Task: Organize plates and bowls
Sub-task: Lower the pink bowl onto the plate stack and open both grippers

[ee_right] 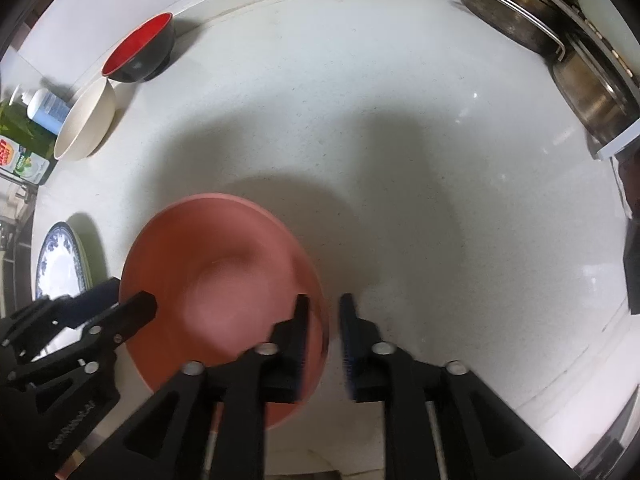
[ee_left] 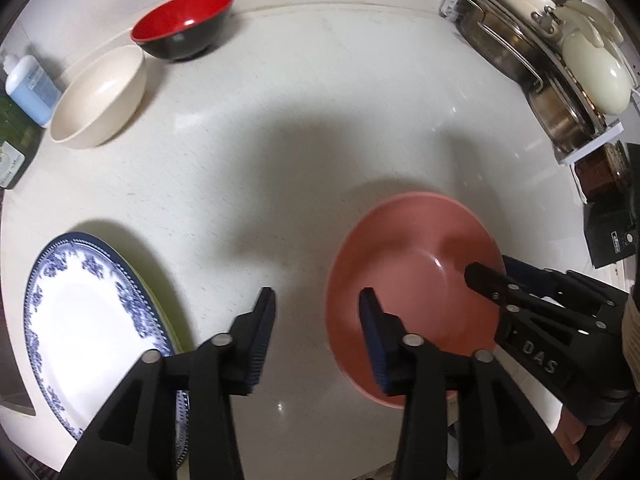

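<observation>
A pink bowl (ee_left: 416, 256) (ee_right: 216, 276) sits near the counter's front edge. My left gripper (ee_left: 318, 300) is open; its right finger is inside the bowl's left rim, its left finger outside over the counter. My right gripper (ee_right: 324, 308) is open and straddles the bowl's right rim, one finger inside and one outside. A blue-and-white plate (ee_left: 84, 320) (ee_right: 56, 268) lies at the left on a green plate. A cream bowl (ee_left: 100, 96) (ee_right: 86, 124) and a red-and-black bowl (ee_left: 184, 24) (ee_right: 140, 50) stand at the back left.
A rack (ee_left: 560, 60) (ee_right: 560, 40) with metal pots and lids stands at the back right. A blue bottle (ee_left: 28, 88) and green packets (ee_right: 24, 156) line the left edge. A black box (ee_left: 608, 232) sits at the right.
</observation>
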Motion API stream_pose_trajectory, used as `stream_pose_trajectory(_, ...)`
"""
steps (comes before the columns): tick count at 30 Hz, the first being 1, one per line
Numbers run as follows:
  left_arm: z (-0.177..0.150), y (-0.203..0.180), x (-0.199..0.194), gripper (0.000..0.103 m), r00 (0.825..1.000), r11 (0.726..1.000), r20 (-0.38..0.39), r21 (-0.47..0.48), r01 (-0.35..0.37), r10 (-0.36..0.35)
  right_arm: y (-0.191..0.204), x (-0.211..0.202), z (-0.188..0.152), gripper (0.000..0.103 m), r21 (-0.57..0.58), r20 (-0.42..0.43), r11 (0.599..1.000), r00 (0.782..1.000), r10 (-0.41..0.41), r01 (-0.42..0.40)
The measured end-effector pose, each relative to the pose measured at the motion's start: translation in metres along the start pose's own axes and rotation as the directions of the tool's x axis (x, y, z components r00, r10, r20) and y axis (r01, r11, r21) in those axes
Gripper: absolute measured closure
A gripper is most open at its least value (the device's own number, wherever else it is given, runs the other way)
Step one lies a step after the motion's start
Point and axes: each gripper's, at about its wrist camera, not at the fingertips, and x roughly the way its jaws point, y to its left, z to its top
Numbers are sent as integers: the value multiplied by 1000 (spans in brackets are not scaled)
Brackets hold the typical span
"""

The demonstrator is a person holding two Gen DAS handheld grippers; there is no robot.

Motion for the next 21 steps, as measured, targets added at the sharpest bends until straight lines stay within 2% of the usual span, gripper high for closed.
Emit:
stream_pose_trajectory(2, 2, 1, -3, 53, 1000, 1000, 12, -1, -3, 3, 0, -5, 0, 69, 1, 14, 1000, 1000, -1, 1)
stream_pose_trajectory(4, 4, 4, -7, 46, 1000, 1000, 28, 3, -9, 9, -1, -10, 1, 67, -1, 27, 1000, 999, -17, 17)
stream_pose_trajectory(9, 10, 12, -25, 39, 995, 999, 93, 12, -45, 43, 3, -31, 3, 55, -2, 89, 997, 993, -77, 78)
stream_pose_trajectory(10, 11, 15, -29, 37, 993, 999, 105, 10, -48, 46, 6, -36, 3, 52, -9, 101, 997, 992, -75, 76)
stream_pose_trajectory(18, 17, 52, -64, 21, 980, 997, 188, -34, -66, 71, 33, -64, 9, 48, -45, 166, 998, 986, -25, 33)
stream_pose_trajectory(21, 16, 66, -75, 21, 973, 996, 213, -46, -74, 82, 50, -71, 14, 48, -72, 186, 997, 983, -10, 24)
